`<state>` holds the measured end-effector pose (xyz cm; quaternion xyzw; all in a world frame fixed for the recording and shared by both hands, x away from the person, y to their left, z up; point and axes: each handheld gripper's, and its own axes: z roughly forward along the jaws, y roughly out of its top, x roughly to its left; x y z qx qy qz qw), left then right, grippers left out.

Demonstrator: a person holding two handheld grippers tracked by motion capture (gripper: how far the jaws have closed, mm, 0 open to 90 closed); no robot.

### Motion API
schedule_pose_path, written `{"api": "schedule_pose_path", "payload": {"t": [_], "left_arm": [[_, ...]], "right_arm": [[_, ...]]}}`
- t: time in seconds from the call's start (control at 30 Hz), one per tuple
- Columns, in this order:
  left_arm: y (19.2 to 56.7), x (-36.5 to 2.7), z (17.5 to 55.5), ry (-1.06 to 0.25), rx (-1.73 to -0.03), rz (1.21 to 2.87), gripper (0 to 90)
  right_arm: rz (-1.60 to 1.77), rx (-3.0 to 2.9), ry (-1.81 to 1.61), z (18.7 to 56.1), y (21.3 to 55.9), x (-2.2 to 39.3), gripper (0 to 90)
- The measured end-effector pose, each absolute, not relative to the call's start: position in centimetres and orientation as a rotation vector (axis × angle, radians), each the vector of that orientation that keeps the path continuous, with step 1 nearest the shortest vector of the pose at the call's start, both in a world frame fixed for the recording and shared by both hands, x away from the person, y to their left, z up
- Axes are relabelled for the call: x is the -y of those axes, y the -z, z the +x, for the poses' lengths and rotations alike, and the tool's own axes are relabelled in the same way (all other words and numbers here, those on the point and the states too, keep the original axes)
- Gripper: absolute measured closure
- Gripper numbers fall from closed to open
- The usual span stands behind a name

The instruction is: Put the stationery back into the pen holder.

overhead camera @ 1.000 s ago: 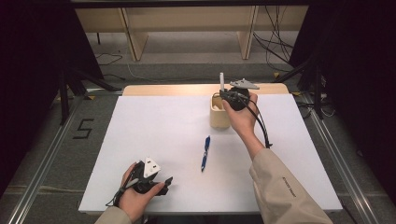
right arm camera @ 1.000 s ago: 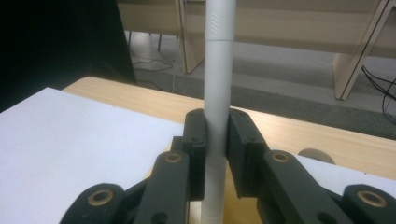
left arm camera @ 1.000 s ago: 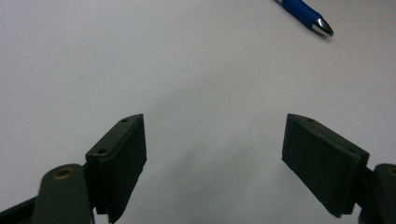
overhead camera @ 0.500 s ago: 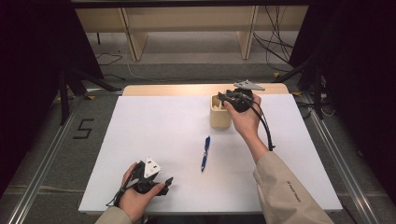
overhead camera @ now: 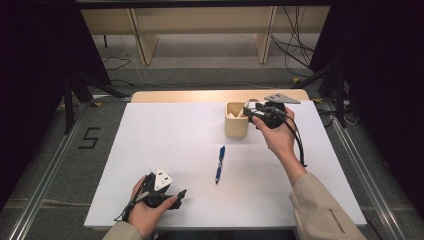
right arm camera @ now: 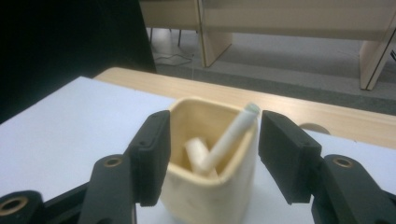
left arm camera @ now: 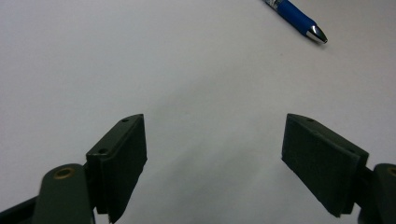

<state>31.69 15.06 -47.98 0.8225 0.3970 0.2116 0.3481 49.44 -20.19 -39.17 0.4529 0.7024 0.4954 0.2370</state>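
A white table (overhead camera: 150, 150) carries a cream square-sided cup (overhead camera: 236, 120) toward its far side, right of centre. Two pale pens sit inside the cup; in the right gripper view one white pen (right arm camera: 231, 135) leans against the rim at the cup's right corner, and a second, shorter pale piece (right arm camera: 196, 149) stands lower inside.

The right gripper (overhead camera: 250, 111), held in the person's right hand (overhead camera: 275, 135), sits just right of the cup at rim height. Its jaws are spread apart, one on either side of the cup's top in its own view, gripping nothing; contact with the cup's wall cannot be confirmed.

A blue pen (overhead camera: 220, 163) lies flat on the table near the centre, pointing near-to-far, well apart from the cup.

The left gripper (overhead camera: 172, 197) rests in the person's left hand (overhead camera: 147, 210) at the near left edge of the table. Its jaws stand wide apart over bare table surface, holding nothing, with the blue pen's silver tip (left arm camera: 316, 33) visible beyond them.
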Motion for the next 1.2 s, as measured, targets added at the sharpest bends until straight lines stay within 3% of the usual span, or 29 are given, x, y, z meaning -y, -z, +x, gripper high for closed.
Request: {"api": "schedule_pose_path", "payload": {"t": [0.37, 0.9, 1.2], "left_arm": [[48.1, -14.8, 31.7, -0.552, -1.040, 2.127, 22.9], [48.1, -14.7, 31.7, -0.549, -1.043, 2.126, 23.3], [48.1, -14.8, 31.7, -0.548, -1.037, 2.135, 23.5]], "right_arm": [[1.219, -2.006, -1.327, 46.4, 40.3, 22.2, 41.9], [1.054, -2.331, -1.170, 43.8, 44.2, 21.6, 45.6], [0.966, -2.432, -1.080, 43.2, 45.9, 20.6, 61.3]]}}
